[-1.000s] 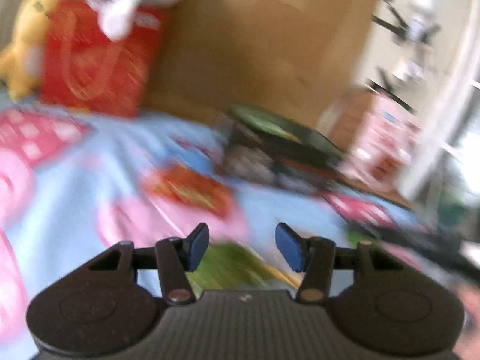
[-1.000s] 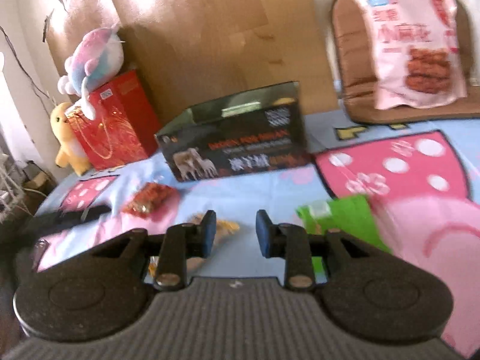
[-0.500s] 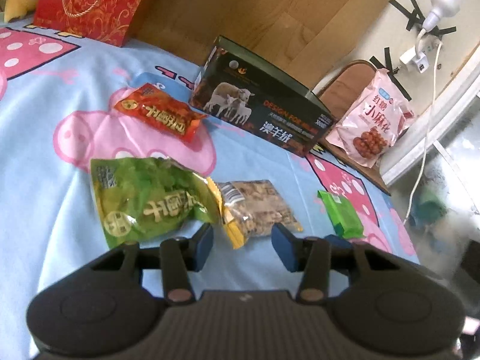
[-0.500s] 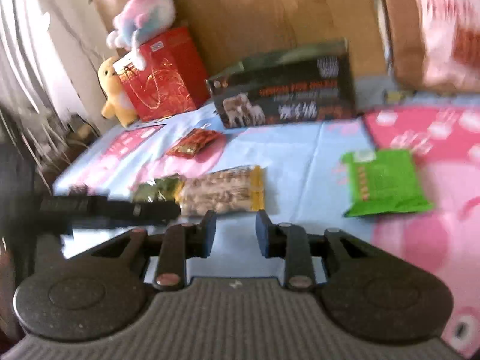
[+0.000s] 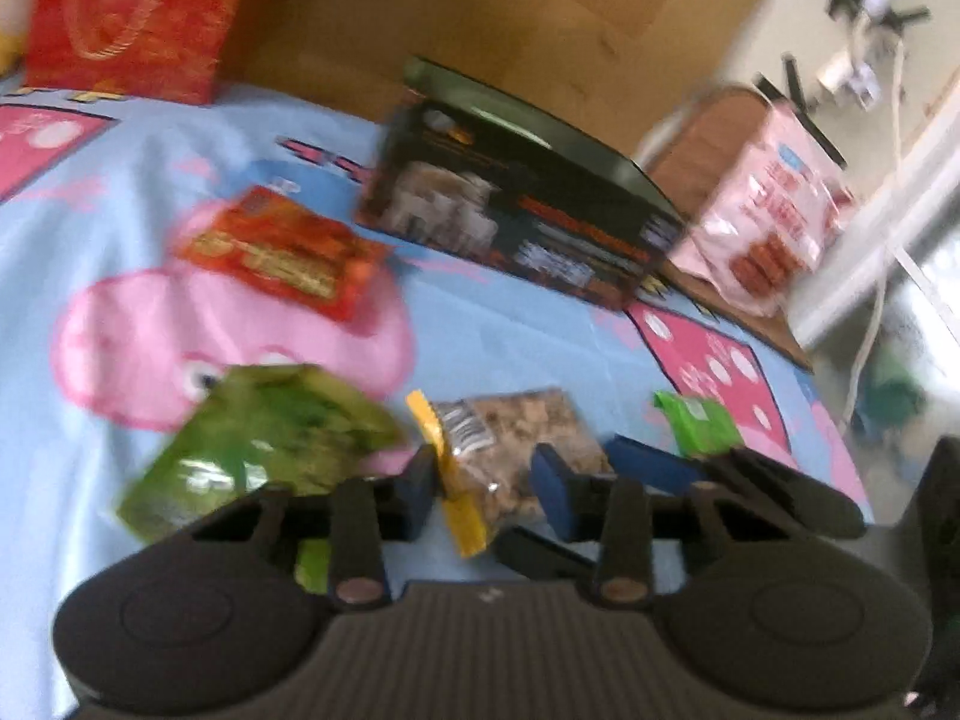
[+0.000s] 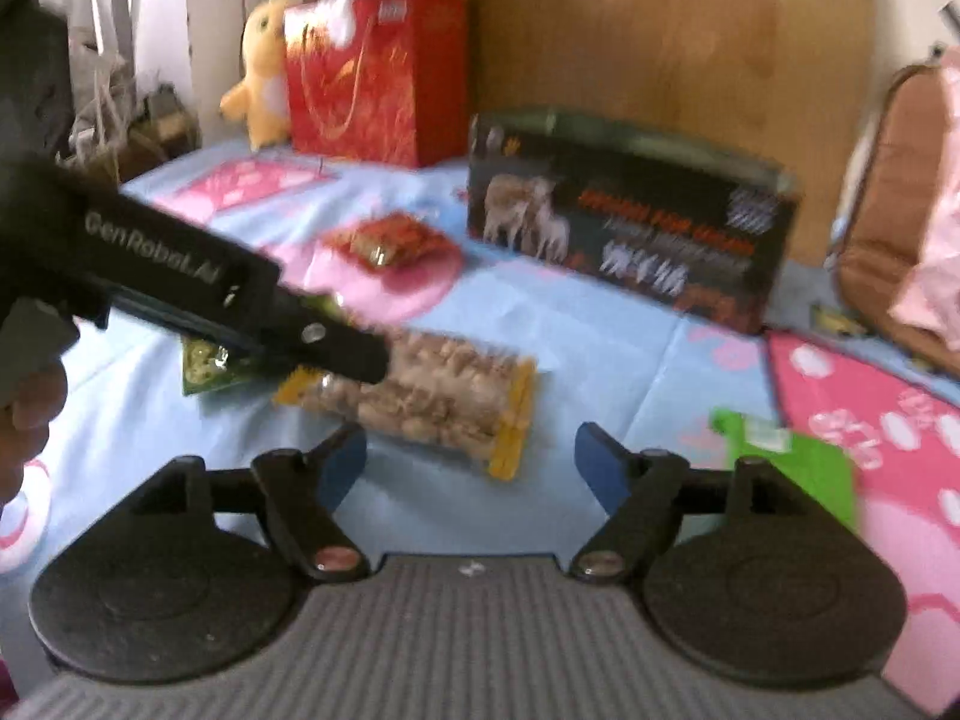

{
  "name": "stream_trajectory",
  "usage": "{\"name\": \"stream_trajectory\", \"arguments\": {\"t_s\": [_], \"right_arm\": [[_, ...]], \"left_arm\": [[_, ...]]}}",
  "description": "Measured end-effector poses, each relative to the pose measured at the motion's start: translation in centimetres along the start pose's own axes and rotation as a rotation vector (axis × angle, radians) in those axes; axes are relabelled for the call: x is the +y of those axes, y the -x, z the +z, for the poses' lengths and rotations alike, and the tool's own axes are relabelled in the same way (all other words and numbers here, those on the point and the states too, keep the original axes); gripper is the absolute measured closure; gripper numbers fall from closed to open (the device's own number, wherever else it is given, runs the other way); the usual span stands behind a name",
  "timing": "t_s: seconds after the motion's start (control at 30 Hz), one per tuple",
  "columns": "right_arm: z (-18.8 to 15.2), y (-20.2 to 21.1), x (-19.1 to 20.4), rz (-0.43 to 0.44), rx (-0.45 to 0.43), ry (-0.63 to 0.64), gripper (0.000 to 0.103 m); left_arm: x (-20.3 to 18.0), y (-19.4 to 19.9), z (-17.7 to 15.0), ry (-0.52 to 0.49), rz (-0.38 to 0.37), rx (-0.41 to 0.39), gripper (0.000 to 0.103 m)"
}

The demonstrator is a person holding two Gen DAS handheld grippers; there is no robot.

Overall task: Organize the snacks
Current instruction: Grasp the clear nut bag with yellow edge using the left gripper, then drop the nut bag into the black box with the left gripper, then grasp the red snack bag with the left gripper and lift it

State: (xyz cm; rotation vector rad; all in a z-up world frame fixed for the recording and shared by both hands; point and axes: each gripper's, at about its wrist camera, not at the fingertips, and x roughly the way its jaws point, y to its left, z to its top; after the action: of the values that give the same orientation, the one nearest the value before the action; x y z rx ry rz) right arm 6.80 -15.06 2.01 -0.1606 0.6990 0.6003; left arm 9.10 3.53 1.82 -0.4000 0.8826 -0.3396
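Note:
A clear nut packet [image 5: 516, 426] with yellow end seams lies on the cartoon bedsheet [image 5: 120, 192]. My left gripper [image 5: 483, 498] has its jaws closing on the packet's near yellow end, and both blue pads touch it. In the right wrist view its black finger [image 6: 342, 351] covers the nut packet's [image 6: 444, 390] left end. My right gripper [image 6: 471, 456] hovers just short of the packet; its jaws are opening and hold nothing. A green packet [image 5: 264, 438], a red packet [image 5: 288, 252] and a small green packet [image 6: 792, 462] lie around. An open black box [image 6: 630, 222] stands behind them.
A red gift bag [image 6: 372, 72] and a yellow plush toy [image 6: 261, 78] stand at the back left against cardboard. A big pink snack bag [image 5: 768, 210] leans on a brown cushion at the right. A person's hand [image 6: 24, 414] holds the left gripper.
My left gripper came forward and down over the nut packet's yellow end and its jaws narrowed. My right gripper's jaws spread wide and it moved closer to the packet.

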Motion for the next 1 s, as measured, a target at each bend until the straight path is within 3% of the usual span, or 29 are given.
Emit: {"name": "stream_trajectory", "arguments": {"t_s": [0.1, 0.17, 0.3, 0.43, 0.47, 0.53, 0.6, 0.63, 0.7, 0.77, 0.83, 1.0], "right_arm": [[-0.6, 0.7, 0.9, -0.018, -0.022, 0.001, 0.048], [-1.3, 1.3, 1.1, -0.049, -0.052, -0.012, 0.055], [-0.4, 2.6, 1.2, -0.101, -0.139, -0.033, 0.055], [3.8, 2.9, 0.9, -0.179, -0.261, 0.031, 0.055], [5.4, 2.5, 0.5, -0.195, -0.280, 0.038, 0.055], [8.8, 0.8, -0.7, -0.220, -0.317, 0.034, 0.051], [11.5, -1.8, -2.1, -0.230, -0.305, 0.028, 0.037], [12.4, -3.0, -2.8, -0.239, -0.277, 0.016, 0.036], [12.7, -3.4, -3.9, -0.263, -0.251, -0.043, 0.036], [11.1, -1.9, -5.0, -0.184, -0.282, -0.139, 0.036], [9.3, -1.3, -5.4, -0.112, -0.270, -0.214, 0.036], [6.7, -4.1, -3.6, 0.031, -0.148, -0.282, 0.046]], "left_arm": [[-1.0, 0.0, -0.5, -0.059, 0.009, -0.009, 0.073], [-1.2, 0.3, -0.5, -0.063, -0.019, -0.010, 0.073], [-2.2, 1.7, 1.6, -0.085, -0.073, -0.080, 0.073], [-3.8, 3.3, 6.8, -0.115, -0.076, -0.185, 0.072], [-4.2, 3.2, 8.5, -0.132, -0.064, -0.215, 0.067], [-4.9, 1.9, 11.8, -0.188, -0.010, -0.248, 0.043], [-4.6, 0.4, 13.7, -0.188, 0.104, -0.257, 0.050], [-3.9, 0.2, 14.0, -0.164, 0.147, -0.246, 0.051], [-1.8, 1.8, 13.1, -0.114, 0.069, -0.268, 0.050], [0.6, 3.8, 11.4, -0.091, 0.051, -0.311, 0.049], [3.3, 4.9, 10.2, -0.049, 0.105, -0.332, 0.049], [9.6, 4.3, 7.8, 0.156, 0.135, -0.243, 0.051]]}}
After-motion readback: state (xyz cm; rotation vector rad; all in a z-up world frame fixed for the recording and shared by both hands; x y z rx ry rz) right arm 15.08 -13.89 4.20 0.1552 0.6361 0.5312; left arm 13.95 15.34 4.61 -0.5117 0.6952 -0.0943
